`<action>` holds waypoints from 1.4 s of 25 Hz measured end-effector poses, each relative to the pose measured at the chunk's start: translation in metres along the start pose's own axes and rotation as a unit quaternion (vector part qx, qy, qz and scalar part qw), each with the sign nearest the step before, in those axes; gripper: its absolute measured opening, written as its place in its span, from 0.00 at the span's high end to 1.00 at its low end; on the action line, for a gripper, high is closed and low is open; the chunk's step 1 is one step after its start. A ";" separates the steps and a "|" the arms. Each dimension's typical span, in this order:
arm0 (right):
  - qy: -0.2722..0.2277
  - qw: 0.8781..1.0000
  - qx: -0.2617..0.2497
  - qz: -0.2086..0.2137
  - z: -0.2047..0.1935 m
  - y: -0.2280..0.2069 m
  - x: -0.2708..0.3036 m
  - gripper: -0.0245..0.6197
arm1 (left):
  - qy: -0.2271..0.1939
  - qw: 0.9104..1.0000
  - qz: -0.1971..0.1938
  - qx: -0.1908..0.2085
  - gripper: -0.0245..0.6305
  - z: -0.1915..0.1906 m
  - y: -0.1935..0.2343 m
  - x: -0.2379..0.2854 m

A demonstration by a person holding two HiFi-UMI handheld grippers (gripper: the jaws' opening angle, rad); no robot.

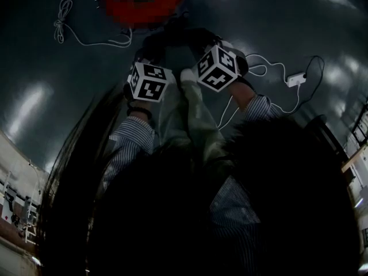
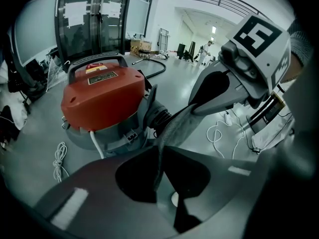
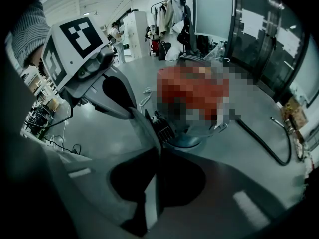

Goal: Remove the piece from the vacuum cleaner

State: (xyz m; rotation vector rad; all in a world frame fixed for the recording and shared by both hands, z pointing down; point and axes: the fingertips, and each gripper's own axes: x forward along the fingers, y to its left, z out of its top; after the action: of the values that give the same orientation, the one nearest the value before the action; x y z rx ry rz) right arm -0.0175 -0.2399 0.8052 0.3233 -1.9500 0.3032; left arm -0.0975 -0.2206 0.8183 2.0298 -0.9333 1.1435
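left gripper (image 2: pixel 159 158): pinching grey piece (image 2: pixel 175 126) | right gripper (image 3: pixel 157 152): pinching grey piece

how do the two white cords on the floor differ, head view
The left cord ends in a tied bundle, its tail running toward the vacuum cleaner; the right cord lies in loose loops. The right cord ends at a white block; the left shows none. Both are white, on the grey floor.
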 end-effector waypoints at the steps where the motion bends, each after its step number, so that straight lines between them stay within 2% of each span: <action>1: 0.001 1.000 -0.003 0.001 -0.001 0.002 0.000 0.92 | 0.001 1.000 -0.001 0.001 0.91 -0.001 -0.001 0.000; 11: -0.003 1.000 -0.009 0.008 -0.004 0.032 -0.024 0.92 | -0.009 1.000 -0.006 -0.013 0.92 -0.019 -0.028 -0.029; 17: -0.014 1.000 -0.009 -0.002 0.001 0.046 -0.060 0.92 | -0.028 0.998 -0.012 -0.052 0.92 -0.017 -0.051 -0.063; 25: -0.048 0.998 0.023 -0.037 0.031 0.055 -0.148 0.92 | -0.074 0.993 0.000 -0.089 0.92 0.026 -0.067 -0.146; 28: -0.059 0.997 0.019 -0.050 0.047 0.060 -0.187 0.92 | -0.092 0.990 0.001 -0.110 0.92 0.044 -0.071 -0.178; 35: -0.099 0.992 0.048 -0.069 0.081 0.068 -0.286 0.92 | -0.124 0.984 -0.038 -0.119 0.92 0.088 -0.100 -0.272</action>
State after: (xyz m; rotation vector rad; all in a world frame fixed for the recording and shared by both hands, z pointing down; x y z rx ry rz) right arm -0.0029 -0.1816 0.5068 0.5662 -2.0982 0.2845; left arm -0.0786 -0.1592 0.5227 2.0188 -1.0487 0.7100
